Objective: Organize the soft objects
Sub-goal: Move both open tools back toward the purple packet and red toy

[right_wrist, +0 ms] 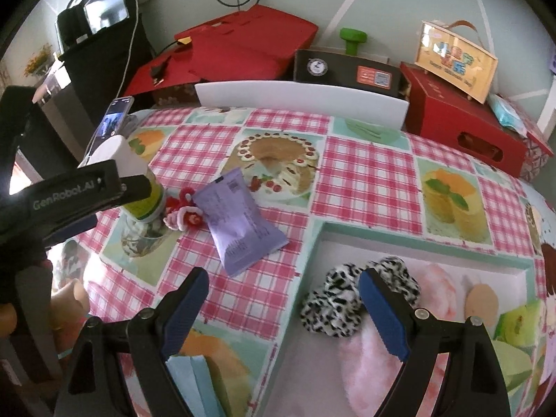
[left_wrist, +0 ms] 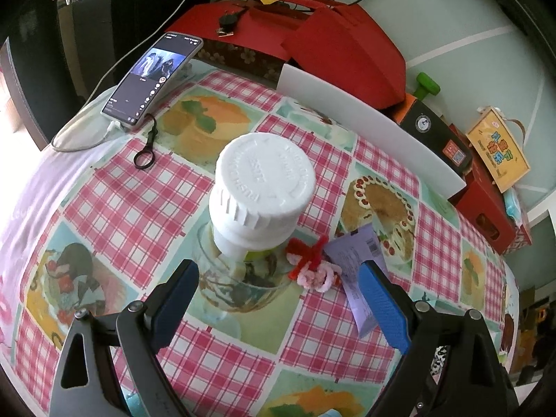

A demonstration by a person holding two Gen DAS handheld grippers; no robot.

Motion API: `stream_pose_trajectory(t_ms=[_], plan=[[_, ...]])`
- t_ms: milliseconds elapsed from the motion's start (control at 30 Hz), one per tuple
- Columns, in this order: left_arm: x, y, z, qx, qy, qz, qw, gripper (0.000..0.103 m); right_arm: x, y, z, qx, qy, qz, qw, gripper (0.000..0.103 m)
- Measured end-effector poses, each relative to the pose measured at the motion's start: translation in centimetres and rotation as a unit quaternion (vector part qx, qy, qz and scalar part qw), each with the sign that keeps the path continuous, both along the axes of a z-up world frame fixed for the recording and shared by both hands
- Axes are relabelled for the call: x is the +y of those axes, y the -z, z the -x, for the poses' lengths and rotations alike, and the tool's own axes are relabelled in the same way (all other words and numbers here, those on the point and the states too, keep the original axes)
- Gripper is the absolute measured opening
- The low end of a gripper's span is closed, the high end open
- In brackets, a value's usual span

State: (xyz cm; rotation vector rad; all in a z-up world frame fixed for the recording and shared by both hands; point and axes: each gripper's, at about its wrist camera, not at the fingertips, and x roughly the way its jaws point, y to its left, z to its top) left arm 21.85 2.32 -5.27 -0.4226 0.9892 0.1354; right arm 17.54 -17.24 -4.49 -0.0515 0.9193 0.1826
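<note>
My left gripper (left_wrist: 278,299) is open and empty above the checked tablecloth, just in front of a white-capped bottle (left_wrist: 262,191). A red and pink pipe-cleaner flower (left_wrist: 312,264) lies right of the bottle, touching a purple packet (left_wrist: 358,278). My right gripper (right_wrist: 283,309) is open and empty over the left edge of a white tray (right_wrist: 451,255). In the tray lie a leopard-print scrunchie (right_wrist: 333,305), pink fluffy items (right_wrist: 368,361) and a tan oval pad (right_wrist: 481,304). The right wrist view also shows the bottle (right_wrist: 139,187), flower (right_wrist: 182,213), packet (right_wrist: 236,222) and the left gripper's body.
A phone (left_wrist: 153,76) on a cable leans at the far left, with a black ring strap (left_wrist: 146,149) beside it. A white board (left_wrist: 368,121), red boxes (left_wrist: 312,41), a black box (right_wrist: 347,69) and a yellow sign (right_wrist: 455,59) line the back. Blue paper (right_wrist: 194,378) lies near the right gripper.
</note>
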Motion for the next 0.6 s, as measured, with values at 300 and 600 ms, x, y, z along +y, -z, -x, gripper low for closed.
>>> stream_pose_trajectory(t_ms=[300, 600], plan=[[-0.2, 0.3, -0.4, 0.0, 0.008, -0.004, 1.0, 0.093, 1.2, 0.7, -0.9, -0.003, -0.011, 0.012, 1.0, 0.103], [-0.1, 0.9, -0.8, 0.007, 0.009, 0.007, 0.9999, 0.093, 1.8, 0.8, -1.9, -0.008, -0.02, 0.022, 1.0, 0.103]])
